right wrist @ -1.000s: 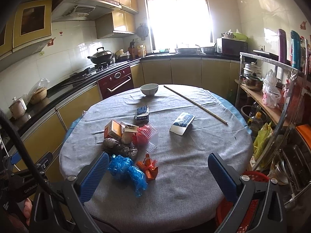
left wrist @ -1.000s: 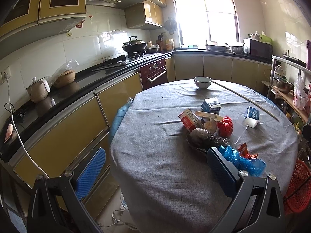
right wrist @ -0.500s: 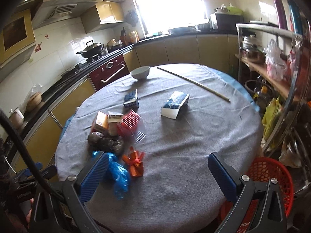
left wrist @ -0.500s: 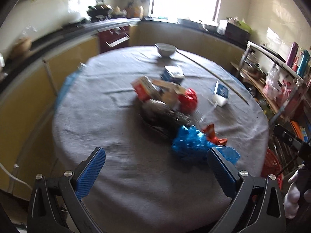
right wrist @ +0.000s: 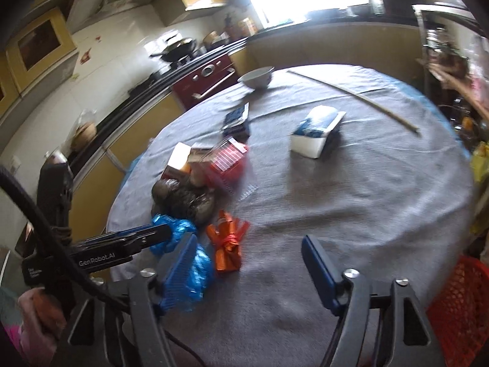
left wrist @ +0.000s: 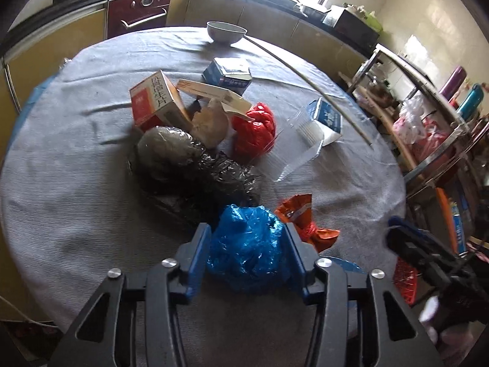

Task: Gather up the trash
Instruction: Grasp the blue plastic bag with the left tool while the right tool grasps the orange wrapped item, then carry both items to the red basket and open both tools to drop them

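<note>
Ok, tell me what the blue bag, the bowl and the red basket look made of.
Blue bag: thin plastic film, glossy and crinkled, with bright highlights on its folds.
Bowl: probably glazed ceramic, with a smooth pale surface and a thick rim; it could be melamine.
Red basket: moulded plastic by its look, an open lattice of uniform colour.

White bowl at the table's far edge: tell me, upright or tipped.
Upright: the bowl sits on its base, rim up. Contents cannot be told.

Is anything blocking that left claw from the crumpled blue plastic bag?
Nothing visible does. The left gripper already straddles the crumpled blue plastic bag, its jaws closing with the bag between them. The orange foil wrapper lies just beside it, outside the jaws.
</note>
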Tool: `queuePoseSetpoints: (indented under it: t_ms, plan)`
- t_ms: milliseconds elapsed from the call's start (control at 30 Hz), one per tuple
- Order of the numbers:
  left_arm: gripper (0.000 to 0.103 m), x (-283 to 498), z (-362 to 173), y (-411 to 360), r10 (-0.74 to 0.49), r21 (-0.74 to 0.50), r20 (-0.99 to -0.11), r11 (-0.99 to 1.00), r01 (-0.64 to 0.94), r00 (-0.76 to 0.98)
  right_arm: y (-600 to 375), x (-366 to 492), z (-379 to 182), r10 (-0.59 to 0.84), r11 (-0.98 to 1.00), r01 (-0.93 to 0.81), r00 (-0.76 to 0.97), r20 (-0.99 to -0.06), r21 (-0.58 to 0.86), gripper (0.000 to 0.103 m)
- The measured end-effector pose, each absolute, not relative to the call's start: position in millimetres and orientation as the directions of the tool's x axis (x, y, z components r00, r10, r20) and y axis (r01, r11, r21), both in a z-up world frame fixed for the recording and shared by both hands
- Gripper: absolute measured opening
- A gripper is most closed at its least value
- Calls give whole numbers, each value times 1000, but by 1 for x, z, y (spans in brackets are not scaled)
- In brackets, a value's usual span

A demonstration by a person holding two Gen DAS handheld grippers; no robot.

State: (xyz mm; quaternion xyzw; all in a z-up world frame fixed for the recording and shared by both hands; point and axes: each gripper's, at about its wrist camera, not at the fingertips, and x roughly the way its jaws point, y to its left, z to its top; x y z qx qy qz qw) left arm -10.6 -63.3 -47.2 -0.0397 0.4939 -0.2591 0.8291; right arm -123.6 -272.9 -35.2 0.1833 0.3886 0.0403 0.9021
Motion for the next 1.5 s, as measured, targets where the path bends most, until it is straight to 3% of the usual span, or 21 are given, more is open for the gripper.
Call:
queuePoseSetpoints:
  t_ms: [33, 100, 200, 433, 633, 733, 800, 833, 1000, 1067, 1267, 1500]
  plan:
    - [41, -11, -47, -62, -473, -322, -794, 860, 396, 382, -269, -117, -38, 235, 929, 51, 685, -689, 367, 67]
    - [24, -12, -46, -60, -466, -308, -793, 862, 402, 392, -264, -105, -45, 268, 924, 24, 670, -692, 381, 63]
    - [23, -12, -48, -53, -469, -316, -796, 861, 399, 383, -255, -90, -53, 302, 922, -13, 646, -701, 386, 54]
    - [22, -19, -50, -37, -485, -336, -793, 853, 399, 370, -236, -67, -75, 313, 938, -54, 562, -766, 344, 51]
    - [22, -27, -45, -34, -481, -318, -796, 849, 423, 367, -221, -63, -89, 293, 951, -79, 539, -790, 299, 35]
    - [37, -29, -42, -35, -458, -290, -803, 860, 420, 382, -225, -67, -93, 290, 949, -65, 557, -778, 308, 31]
    - [61, -28, -41, -38, -447, -273, -803, 863, 424, 393, -231, -73, -92, 286, 947, -45, 573, -768, 319, 30]
    - [65, -27, -41, -40, -443, -267, -805, 865, 425, 395, -236, -77, -92, 286, 944, -35, 579, -763, 327, 30]
    - [67, -18, -55, -55, -442, -286, -829, 862, 419, 343, -255, -90, -92, 278, 932, 19, 601, -750, 361, 30]
    - [55, -18, -59, -60, -439, -285, -835, 860, 423, 332, -263, -96, -91, 278, 926, 34, 612, -741, 376, 30]
    - [42, -23, -52, -68, -437, -257, -817, 860, 440, 375, -289, -124, -94, 288, 896, 77, 650, -704, 438, 30]
    - [40, -53, -33, -95, -513, -247, -783, 774, 583, 350, -322, -167, -86, 268, 860, 132, 706, -655, 493, 30]
